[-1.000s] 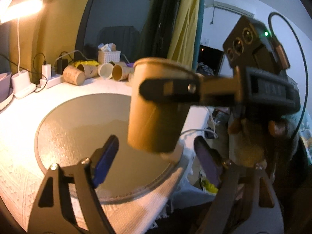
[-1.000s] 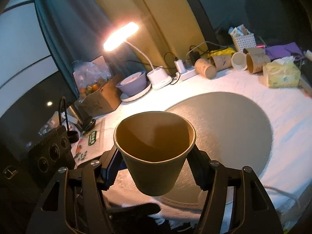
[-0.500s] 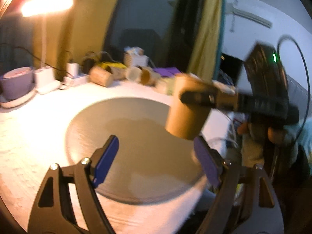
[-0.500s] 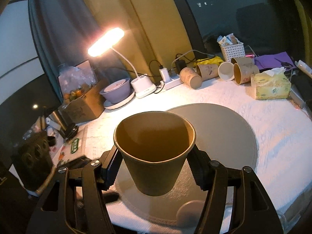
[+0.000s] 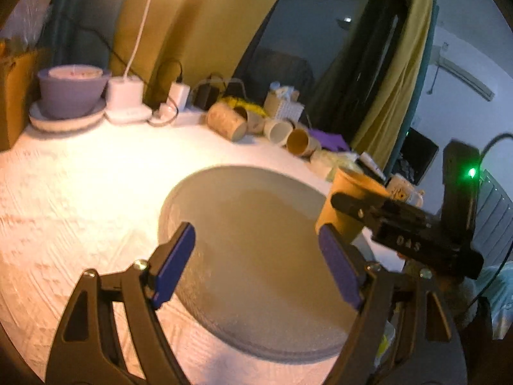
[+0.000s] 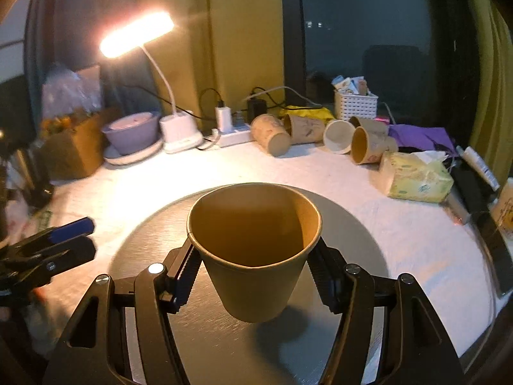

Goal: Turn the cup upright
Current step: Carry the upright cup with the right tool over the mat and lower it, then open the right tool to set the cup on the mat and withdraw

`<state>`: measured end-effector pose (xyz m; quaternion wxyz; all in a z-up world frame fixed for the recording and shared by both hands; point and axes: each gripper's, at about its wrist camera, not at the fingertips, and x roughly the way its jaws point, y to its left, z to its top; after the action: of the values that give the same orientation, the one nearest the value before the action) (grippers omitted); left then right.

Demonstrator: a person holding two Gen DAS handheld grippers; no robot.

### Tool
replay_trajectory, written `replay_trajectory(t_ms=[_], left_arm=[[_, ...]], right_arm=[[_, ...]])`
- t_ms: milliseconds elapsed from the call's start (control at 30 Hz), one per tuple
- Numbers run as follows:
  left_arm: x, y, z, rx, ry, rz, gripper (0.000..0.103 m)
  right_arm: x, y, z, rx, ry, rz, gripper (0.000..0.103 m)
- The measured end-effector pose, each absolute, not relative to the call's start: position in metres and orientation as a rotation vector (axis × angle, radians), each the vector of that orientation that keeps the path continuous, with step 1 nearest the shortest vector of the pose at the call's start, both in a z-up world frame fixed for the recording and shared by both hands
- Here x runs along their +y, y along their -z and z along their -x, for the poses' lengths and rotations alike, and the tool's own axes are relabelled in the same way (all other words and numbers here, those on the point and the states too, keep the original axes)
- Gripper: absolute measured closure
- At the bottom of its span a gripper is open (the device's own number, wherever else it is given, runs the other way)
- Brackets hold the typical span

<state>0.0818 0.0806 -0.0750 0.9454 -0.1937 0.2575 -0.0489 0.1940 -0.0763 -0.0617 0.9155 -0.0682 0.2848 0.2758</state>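
Left wrist view:
Left gripper (image 5: pixel 256 264): jaws wide, holding nothing — above round mat (image 5: pixel 243 224).
Cup (image 5: pixel 346 205): upright, at mat's right edge.

Right wrist view:
Right gripper (image 6: pixel 256 276): clamped on cup (image 6: pixel 255 247) (mouth up), over mat (image 6: pixel 352 231) on tabletop (image 6: pixel 416 234).

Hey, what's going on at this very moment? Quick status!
Right gripper shut on paper cup, mouth up, above grey mat. Left gripper open, empty. Nothing under the cup.

My left wrist view looks from the table's left across the round grey mat (image 5: pixel 250 224) toward the window; my right one faces it closer, low. Both share the desk lamp (image 6: pixel 138 33).
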Motion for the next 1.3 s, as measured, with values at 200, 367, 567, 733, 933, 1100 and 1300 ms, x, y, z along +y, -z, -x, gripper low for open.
replay_trajectory(t_ms=[200,367,567,733,933,1100,1300], left_arm=[[0.077,0.076,-0.079,0.527,0.112,0.389,0.022],[0.077,0.077,-0.081,0.533,0.110,0.399,0.022],[0.072,0.078,-0.083,0.546,0.118,0.371,0.022],[0.070,0.079,-0.084,0.556,0.114,0.361,0.022],[0.070,0.082,-0.089,0.590,0.086,0.356,0.022],[0.064,0.084,-0.091,0.612,0.066,0.310,0.022],[0.056,0.081,-0.087,0.606,0.018,0.241,0.022]], right_arm=[[-0.061,0.073,-0.202,0.593,-0.515,0.214,0.037],[-0.054,0.084,-0.201,0.620,-0.515,0.239,0.037],[-0.050,0.085,-0.195,0.610,-0.506,0.270,0.037],[-0.055,0.088,-0.189,0.613,-0.489,0.267,0.036],[-0.066,0.089,-0.184,0.627,-0.486,0.245,0.034],[-0.073,0.086,-0.179,0.621,-0.495,0.225,0.033],[-0.086,0.079,-0.172,0.609,-0.499,0.204,0.033]])
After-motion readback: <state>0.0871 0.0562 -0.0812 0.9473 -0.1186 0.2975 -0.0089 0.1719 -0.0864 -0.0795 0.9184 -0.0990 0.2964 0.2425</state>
